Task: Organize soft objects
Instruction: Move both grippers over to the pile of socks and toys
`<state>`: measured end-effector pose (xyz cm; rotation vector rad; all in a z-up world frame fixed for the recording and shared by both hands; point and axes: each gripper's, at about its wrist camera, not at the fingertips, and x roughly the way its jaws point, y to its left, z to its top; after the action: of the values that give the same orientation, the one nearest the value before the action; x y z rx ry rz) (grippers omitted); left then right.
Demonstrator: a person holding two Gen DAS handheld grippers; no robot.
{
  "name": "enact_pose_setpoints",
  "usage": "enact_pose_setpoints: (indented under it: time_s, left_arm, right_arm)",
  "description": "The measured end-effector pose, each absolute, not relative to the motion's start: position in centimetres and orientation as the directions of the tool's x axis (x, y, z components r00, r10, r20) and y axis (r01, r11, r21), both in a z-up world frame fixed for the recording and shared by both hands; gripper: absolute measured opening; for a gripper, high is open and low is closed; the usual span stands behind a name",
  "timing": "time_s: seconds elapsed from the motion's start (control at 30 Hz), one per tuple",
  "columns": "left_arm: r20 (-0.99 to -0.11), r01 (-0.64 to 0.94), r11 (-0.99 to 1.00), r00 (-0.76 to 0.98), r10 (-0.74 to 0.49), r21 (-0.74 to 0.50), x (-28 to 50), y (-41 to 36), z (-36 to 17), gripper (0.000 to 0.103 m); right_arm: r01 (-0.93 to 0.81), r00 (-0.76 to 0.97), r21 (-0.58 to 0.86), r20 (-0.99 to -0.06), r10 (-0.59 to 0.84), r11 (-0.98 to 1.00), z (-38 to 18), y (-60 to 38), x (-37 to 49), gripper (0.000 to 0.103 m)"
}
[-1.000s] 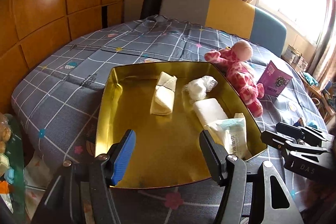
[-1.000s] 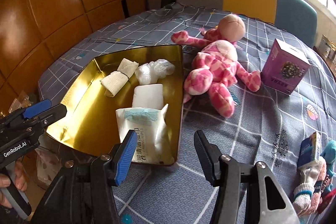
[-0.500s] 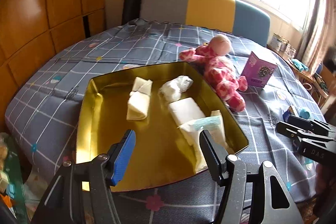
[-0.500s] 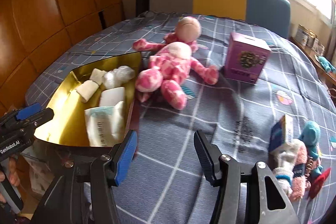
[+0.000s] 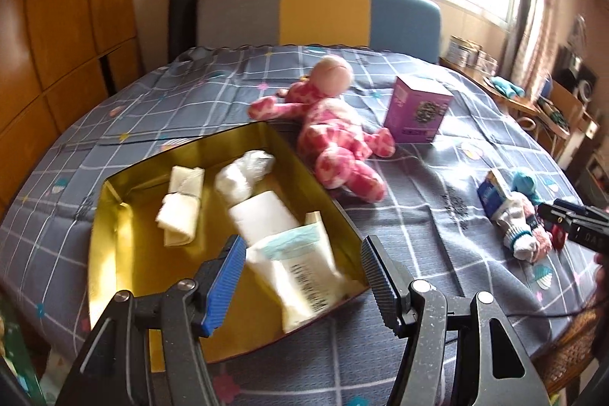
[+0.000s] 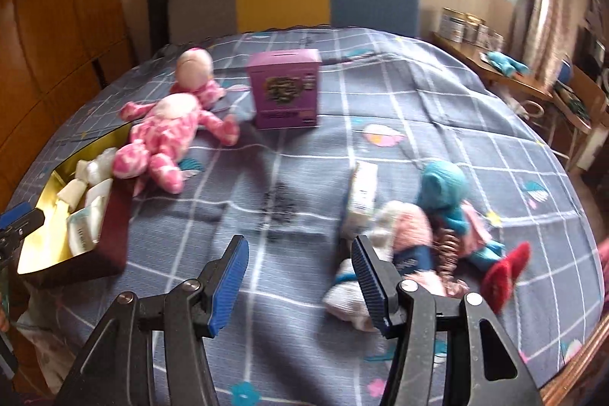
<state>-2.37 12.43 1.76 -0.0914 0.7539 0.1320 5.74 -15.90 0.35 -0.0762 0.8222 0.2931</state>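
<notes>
My left gripper (image 5: pixel 300 274) hovers open over the near end of a gold tray (image 5: pixel 125 253), nothing between its pads. In the tray lie a rolled cream cloth (image 5: pixel 180 212), a plastic-wrapped white bundle (image 5: pixel 243 172), a white pad (image 5: pixel 262 215) and a tissue pack (image 5: pixel 300 269). A pink plush doll (image 5: pixel 335 139) lies just right of the tray. My right gripper (image 6: pixel 298 276) is open and empty above the bedspread, just left of a pile: a teal plush (image 6: pixel 445 189), a pink sock (image 6: pixel 411 231), a white sock (image 6: pixel 346 292) and a small carton (image 6: pixel 363 193).
A purple box (image 6: pixel 285 90) stands upright beyond the doll. A red soft item (image 6: pixel 506 269) lies at the pile's right. The checked grey bedspread (image 6: pixel 289 177) covers the bed. A padded headboard (image 5: pixel 323 10) is behind, wooden panels to the left, a cluttered side table (image 6: pixel 506 71) to the right.
Both views have swung right. My right gripper moved from the tray's corner across the bedspread to the pile of socks and toys. My left gripper shifted right along the tray. Both stayed open.
</notes>
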Motion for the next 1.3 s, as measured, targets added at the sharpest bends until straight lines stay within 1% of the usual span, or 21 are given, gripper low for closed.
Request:
enact_pose_setpoints:
  time_s: [0.37, 0.57, 0.77, 0.9, 1.13, 1.2, 1.3]
  left_arm:
    - [-0.706, -0.012, 1.0, 0.709, 0.012, 0.005, 0.5, 7.7, 1.4, 0.064]
    - [-0.718, 0.06, 0.998, 0.696, -0.03, 0.016, 2.4, 4.9, 1.2, 0.064]
    - [-0.735, 0.117, 0.993, 0.674, -0.076, 0.005, 4.3, 2.2, 0.8, 0.064]
    - [-0.754, 0.151, 0.989, 0.648, -0.104, -0.007, 5.2, 0.4, -0.1, 0.065]
    - [-0.793, 0.195, 0.978, 0.584, -0.173, -0.07, 6.5, -2.3, -2.0, 0.065]
    - [-0.8, 0.211, 0.973, 0.567, -0.198, -0.091, 7.0, -3.1, -2.3, 0.065]
    - [-0.809, 0.229, 0.968, 0.548, -0.214, -0.101, 7.8, -4.2, -2.7, 0.065]
  right_arm:
    - [-0.106, 0.664, 0.048, -0.74, 0.106, 0.993, 0.1, -23.7, 4.9, 0.057]
    - [-0.047, 0.656, 0.066, -0.75, 0.08, 0.997, -0.9, -26.1, 4.5, 0.057]
    - [-0.029, 0.653, 0.166, -0.743, 0.145, 0.986, -1.1, -27.6, 4.7, 0.057]
    - [-0.038, 0.667, 0.219, -0.721, 0.188, 0.975, -0.9, -28.0, 4.5, 0.057]
    - [0.015, 0.704, 0.321, -0.676, 0.218, 0.947, -0.6, -30.1, 4.2, 0.057]
    - [0.035, 0.713, 0.348, -0.665, 0.22, 0.937, -0.7, -30.7, 4.2, 0.06]
    - [0.035, 0.703, 0.383, -0.666, 0.249, 0.923, -0.9, -31.1, 4.4, 0.06]
